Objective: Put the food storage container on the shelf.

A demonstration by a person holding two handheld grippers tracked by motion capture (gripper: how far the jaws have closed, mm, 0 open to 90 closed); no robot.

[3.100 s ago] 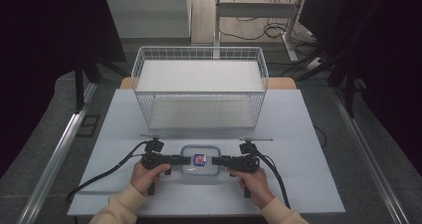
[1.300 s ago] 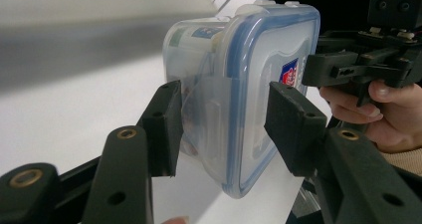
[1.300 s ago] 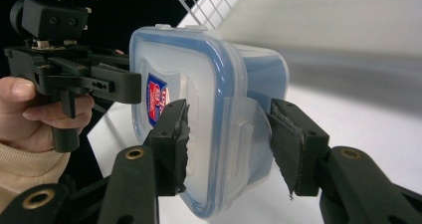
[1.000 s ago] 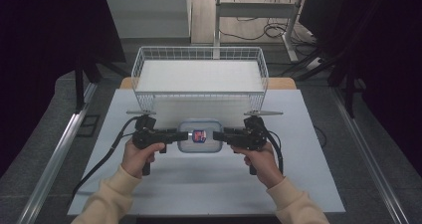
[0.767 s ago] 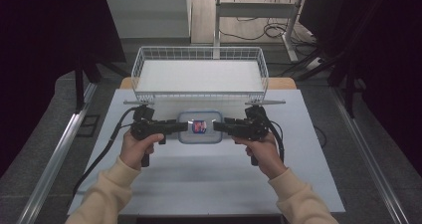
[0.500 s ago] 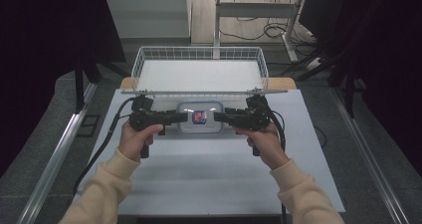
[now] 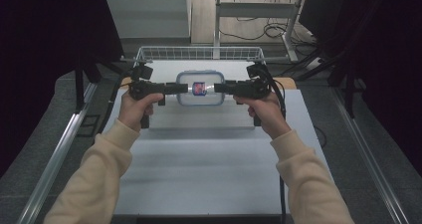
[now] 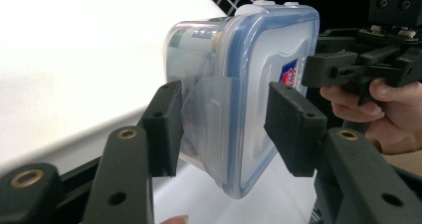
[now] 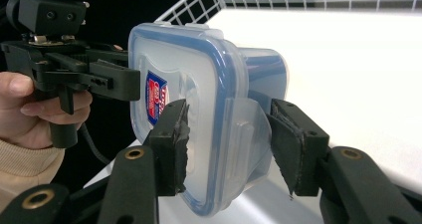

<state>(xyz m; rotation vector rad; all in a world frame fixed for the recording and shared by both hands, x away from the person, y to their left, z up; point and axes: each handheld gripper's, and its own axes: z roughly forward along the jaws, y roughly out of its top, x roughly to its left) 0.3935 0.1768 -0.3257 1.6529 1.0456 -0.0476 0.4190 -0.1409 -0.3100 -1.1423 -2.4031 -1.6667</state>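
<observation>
Two grippers clamp a clear, blue-rimmed container (image 7: 200, 87).

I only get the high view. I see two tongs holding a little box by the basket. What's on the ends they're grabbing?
Observer: Each end of the clear box has a see-through flap. The left tongs close on one.
Operator: And the other side?
Observer: The same. The right tongs squeeze the flap there, one pad on the lid, one on the box's side.
Operator: Is the lid all clear?
Observer: No, the lid has a blue rim running round its edge.
Operator: What's the red dot on top?
Observer: A red, white and blue sticker with print too blurred to read.
</observation>
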